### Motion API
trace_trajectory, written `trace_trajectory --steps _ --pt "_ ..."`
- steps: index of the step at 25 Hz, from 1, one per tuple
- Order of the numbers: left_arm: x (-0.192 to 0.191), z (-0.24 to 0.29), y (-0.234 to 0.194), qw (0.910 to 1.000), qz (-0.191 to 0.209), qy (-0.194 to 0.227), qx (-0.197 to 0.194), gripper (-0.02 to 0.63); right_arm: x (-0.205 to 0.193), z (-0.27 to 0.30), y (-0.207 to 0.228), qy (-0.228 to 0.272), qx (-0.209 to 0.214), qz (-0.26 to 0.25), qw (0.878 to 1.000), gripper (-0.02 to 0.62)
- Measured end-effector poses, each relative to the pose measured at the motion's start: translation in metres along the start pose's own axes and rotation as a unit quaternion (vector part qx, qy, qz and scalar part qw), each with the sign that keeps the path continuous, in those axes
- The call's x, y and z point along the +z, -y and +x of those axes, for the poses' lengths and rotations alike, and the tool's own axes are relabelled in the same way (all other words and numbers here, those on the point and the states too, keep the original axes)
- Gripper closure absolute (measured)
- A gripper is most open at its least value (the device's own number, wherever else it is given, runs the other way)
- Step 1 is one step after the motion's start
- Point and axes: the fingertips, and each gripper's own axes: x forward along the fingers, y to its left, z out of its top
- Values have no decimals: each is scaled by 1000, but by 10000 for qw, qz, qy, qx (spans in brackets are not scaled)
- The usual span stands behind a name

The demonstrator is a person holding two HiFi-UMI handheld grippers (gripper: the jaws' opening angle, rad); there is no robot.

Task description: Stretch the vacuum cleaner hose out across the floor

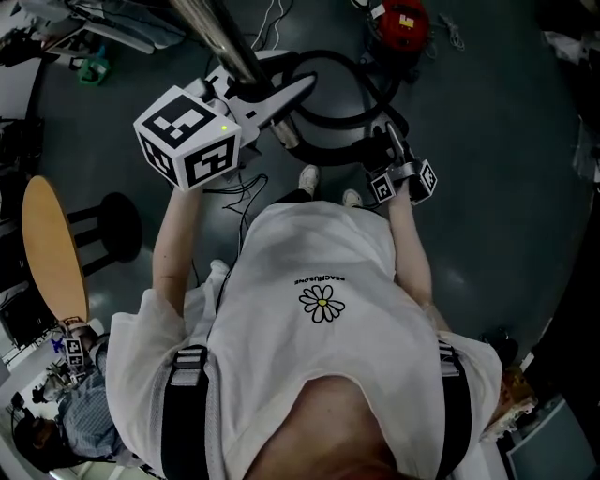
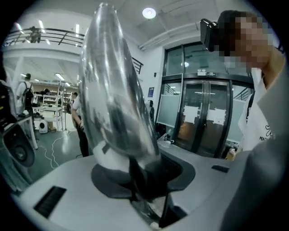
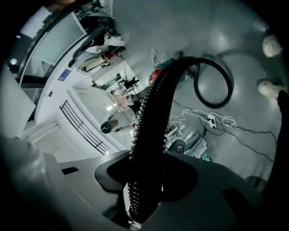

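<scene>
2 claws loaded, hose coiled, not stretched.
Left gripper (image 1: 272, 98) clamped on the metal wand (image 2: 113, 90); right gripper (image 1: 392, 141) clamped on the black ribbed hose (image 3: 151, 135). Hose lies in 1 loop on the floor near the red vacuum cleaner (image 1: 403, 23), between it and the person's 2 shoes (image 1: 307, 176).

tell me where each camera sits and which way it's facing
Head view: on the person's head, facing steeply down at floor; shirt, shoes, left tongs, right tongs show.
Left gripper view: on left tongs, facing along metal tube toward glass doors; shirt at right.
Right gripper view: on right tongs, facing along black hose to floor; shoes show.
Shared: head and right gripper views both show the shoes.
</scene>
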Motion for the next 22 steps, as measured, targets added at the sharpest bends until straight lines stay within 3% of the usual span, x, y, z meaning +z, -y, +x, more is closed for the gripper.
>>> trace_trajectory --steps 3,7,12,15,19,22 --pt "-21 -5 -22 9981 -513 -186 290 469 18 -3 -32 427 211 -578 9972 426" --pt "-39 -19 -52 9880 -1242 -289 870 459 25 4 -73 760 455 -1137 9896 426" --pt "-61 -41 -83 9652 -1981 -887 1456 419 14 23 -101 804 645 -1569 9822 426" --pt "-84 -57 -97 9440 -2590 -1153 1690 389 5 31 -111 722 620 -1908 9770 426" --pt "-119 -79 -101 9120 -3508 -1287 1695 385 -10 44 -129 497 559 -2477 9659 425" --pt "-146 -94 -81 9057 -3604 -1877 1209 385 -11 54 -149 382 489 -2926 9542 425"
